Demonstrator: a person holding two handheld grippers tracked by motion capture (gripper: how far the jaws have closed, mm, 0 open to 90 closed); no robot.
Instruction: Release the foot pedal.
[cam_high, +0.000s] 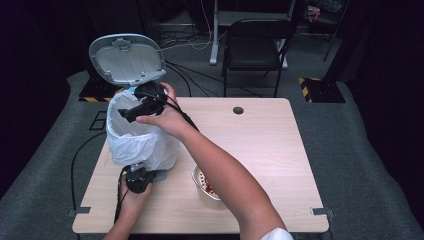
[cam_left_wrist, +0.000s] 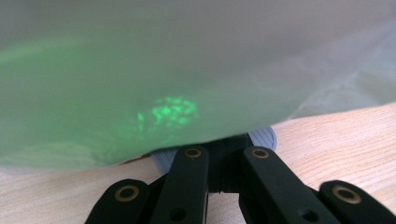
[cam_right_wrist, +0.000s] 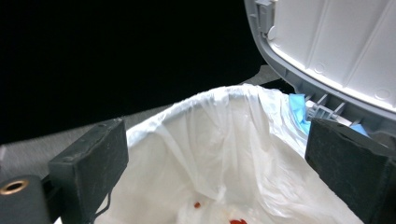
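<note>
The bin (cam_high: 142, 135) stands at the 9 o'clock side of the pale wood-grain tabletop (cam_high: 260, 150), close to its left edge. A thin, crinkled white plastic bag (cam_right_wrist: 224, 154) lines it, folded over the round rim; small red scraps (cam_right_wrist: 236, 221) lie at the bag's bottom. The grey moulded lid (cam_high: 127, 59), ribbed on its inner face, stands raised at 12 o'clock.

The right tool (cam_high: 142, 107) hovers over the bin mouth, jaws spread wide with nothing between the flat black pads (cam_right_wrist: 91, 158).

The left tool (cam_high: 137, 179) sits at the bin's foot at 6 o'clock, jaws closed narrow against the grey ribbed pedal (cam_left_wrist: 264, 140), with bag plastic bulging just above.

A round metal bowl (cam_high: 202, 182) holding red pieces rests at 3 o'clock of the bin, partly under the right forearm. The tabletop from there to its right edge is open.
</note>
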